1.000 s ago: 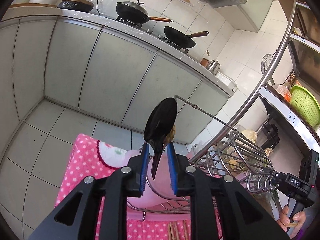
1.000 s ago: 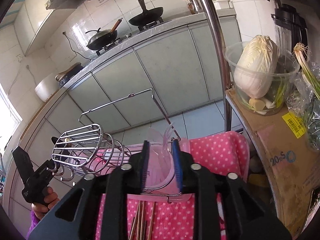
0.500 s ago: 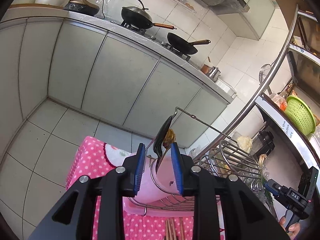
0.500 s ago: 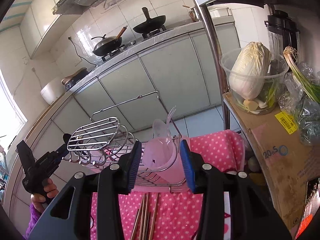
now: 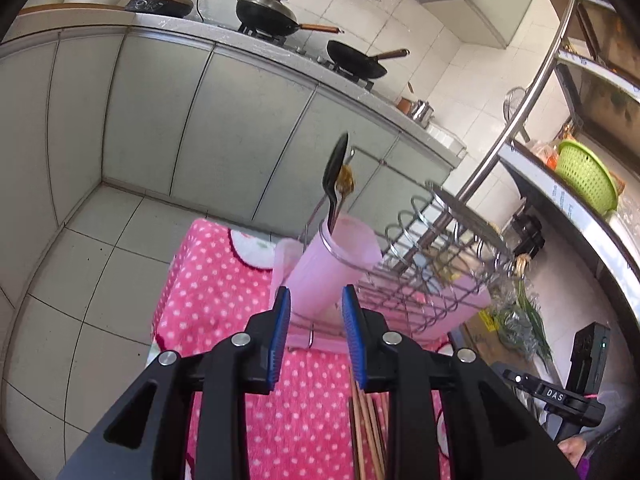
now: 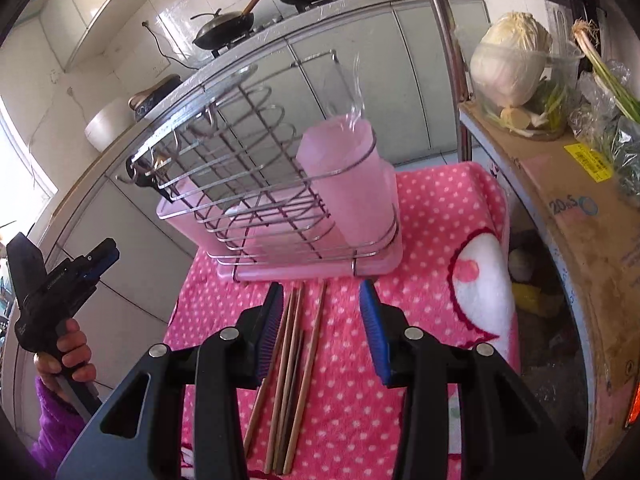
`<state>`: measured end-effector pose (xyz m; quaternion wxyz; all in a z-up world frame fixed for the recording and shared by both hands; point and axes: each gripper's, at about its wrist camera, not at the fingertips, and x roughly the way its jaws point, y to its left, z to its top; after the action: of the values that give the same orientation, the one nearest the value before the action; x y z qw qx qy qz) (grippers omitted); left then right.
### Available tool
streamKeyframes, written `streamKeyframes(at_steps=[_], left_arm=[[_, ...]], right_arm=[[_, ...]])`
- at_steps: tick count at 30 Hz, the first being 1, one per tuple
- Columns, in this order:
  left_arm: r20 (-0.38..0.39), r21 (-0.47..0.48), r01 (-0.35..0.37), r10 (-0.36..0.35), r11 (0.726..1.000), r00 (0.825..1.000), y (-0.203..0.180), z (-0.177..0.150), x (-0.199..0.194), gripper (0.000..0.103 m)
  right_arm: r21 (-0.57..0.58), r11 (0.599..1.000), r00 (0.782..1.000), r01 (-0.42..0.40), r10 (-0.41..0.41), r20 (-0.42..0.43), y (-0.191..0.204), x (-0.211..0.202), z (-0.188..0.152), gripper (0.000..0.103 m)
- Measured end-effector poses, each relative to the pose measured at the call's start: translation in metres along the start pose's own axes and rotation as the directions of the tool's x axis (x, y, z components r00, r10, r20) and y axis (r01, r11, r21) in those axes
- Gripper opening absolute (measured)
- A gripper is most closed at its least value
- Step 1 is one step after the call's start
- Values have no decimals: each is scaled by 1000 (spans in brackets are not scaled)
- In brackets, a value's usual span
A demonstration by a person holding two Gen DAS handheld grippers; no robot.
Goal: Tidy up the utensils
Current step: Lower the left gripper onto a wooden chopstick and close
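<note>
My left tongs point(image 5: 316, 336) stand spread with nothing between the blue pads, hanging just short of the pink cup point(image 5: 334, 266) that sits in the near-left corner ring of the wire rack point(image 5: 432, 276). A black spoon point(image 5: 335, 176) stands upright in that cup, its bowl well above the rim, with a brownish utensil head beside it. My right tongs point(image 6: 322, 320) are spread too, empty, poised over the bundle of wooden chopsticks point(image 6: 294, 368) lying on the pink polka-dot cloth point(image 6: 432, 216), just in front of the rack's front edge; the left pad is close beside the outermost stick, though I cannot tell whether it touches. The chopsticks run lengthwise toward me, near the middle of the cloth. A cabbage in a clear tub point(image 6: 516, 68) sits on the shelf past the cloth's right edge.
</note>
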<state>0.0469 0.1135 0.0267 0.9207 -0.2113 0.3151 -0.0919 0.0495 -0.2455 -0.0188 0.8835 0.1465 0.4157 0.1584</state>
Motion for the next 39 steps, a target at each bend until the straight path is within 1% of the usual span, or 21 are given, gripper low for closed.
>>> streamKeyframes(at_steps=[3,8,10,14,17,21,22,23,25,26,28,29,33,34,36,39], left_arm=[[-78,36,4,-1,999,997,-6,-22,11,26],[-196,67,20,-6,998,981,-16,-52,36,25],[-236,71,24,-7,997,972,-21,-60,47,25],[-299,68,25,-3,997,954,-26,-73,65,24],[-347,61,29,-7,998,938,-29,-77,79,24],[-409,57,35,-9,998,912,-35,-79,101,21],[-422,60,33,-5,998,907,-37,-79,106,20],[-436,60,33,-4,998,900,-39,-80,112,19],[-463,65,41,-6,997,886,-43,-81,123,19],[-477,74,35,5,997,879,-45,-82,129,19],[-505,77,41,4,996,863,-49,-84,141,17],[-520,81,38,10,996,854,-50,-85,148,17],[-574,77,25,24,997,819,-53,-89,172,17],[-582,79,24,27,997,813,-54,-89,178,17],[-588,102,19,45,995,807,-58,-90,186,17],[-602,138,4,80,990,795,-65,-92,200,12]], right_arm=[[-4,1000,999,4,-5,-42,1,15,-9,40],[3,1000,994,15,-14,-107,-1,40,-18,39],[12,1000,990,14,-12,-138,-1,52,-20,31],[40,999,981,-5,13,-192,-1,75,-21,28],[36,999,975,0,8,-220,5,93,-19,28],[11,999,966,35,-31,-258,15,118,-13,27],[-4,998,962,56,-55,-266,17,125,-12,24],[-19,997,958,75,-77,-275,19,132,-12,23],[-21,996,951,85,-87,-296,19,143,-12,21],[-20,996,948,92,-93,-305,18,149,-13,19],[-21,995,942,102,-103,-318,17,158,-16,11],[-21,994,944,105,-106,-312,16,159,-17,8],[8,996,951,91,-85,-296,6,148,-17,7],[19,996,953,87,-78,-294,2,143,-17,7],[35,995,956,97,-84,-281,-7,132,-16,7],[75,993,959,92,-68,-277,-22,122,-13,7]])
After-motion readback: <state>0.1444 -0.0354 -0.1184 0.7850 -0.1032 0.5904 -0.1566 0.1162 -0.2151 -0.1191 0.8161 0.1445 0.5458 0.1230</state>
